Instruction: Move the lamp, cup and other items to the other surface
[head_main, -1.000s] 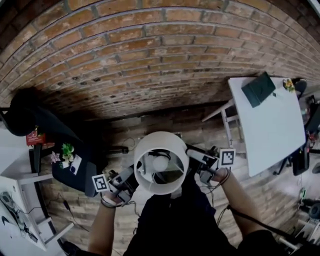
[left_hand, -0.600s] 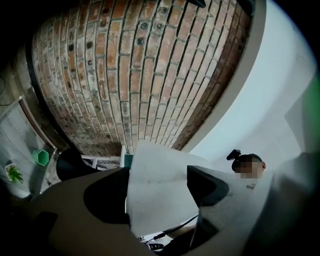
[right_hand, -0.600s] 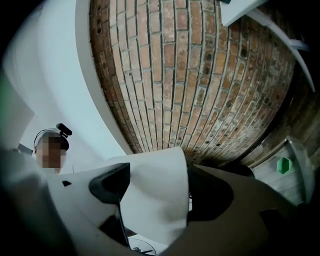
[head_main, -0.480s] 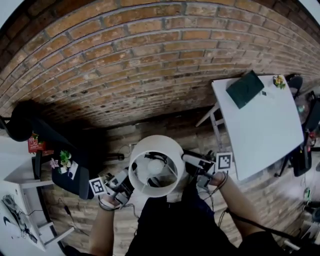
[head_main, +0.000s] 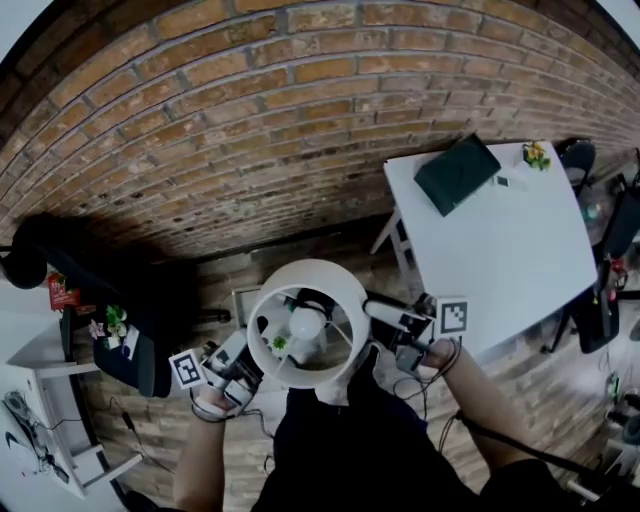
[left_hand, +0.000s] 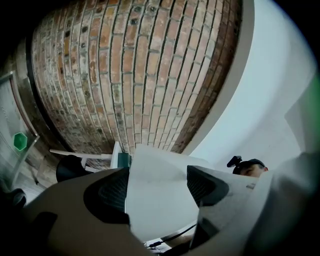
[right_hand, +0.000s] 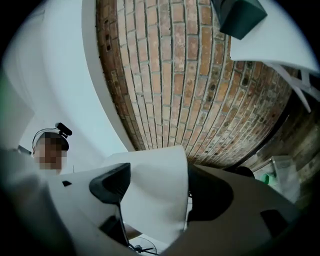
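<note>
Pinching lamp shade (head_main: 345, 352), left claw (head_main: 250, 352) and right claw (head_main: 386, 318) near table (head_main: 500, 250) edge.

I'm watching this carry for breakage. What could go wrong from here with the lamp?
1. The left gripper and right gripper pinch only the thin wall of the lampshade. It could crumple or slip free and fall.
2. In the head view the shade hides whatever is beneath it, so its underside might clip the edge of the white table during set-down.

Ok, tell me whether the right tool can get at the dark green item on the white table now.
Probably not: the right tool is shut on the lamp shade, and the dark green item lies far across the white table.
</note>
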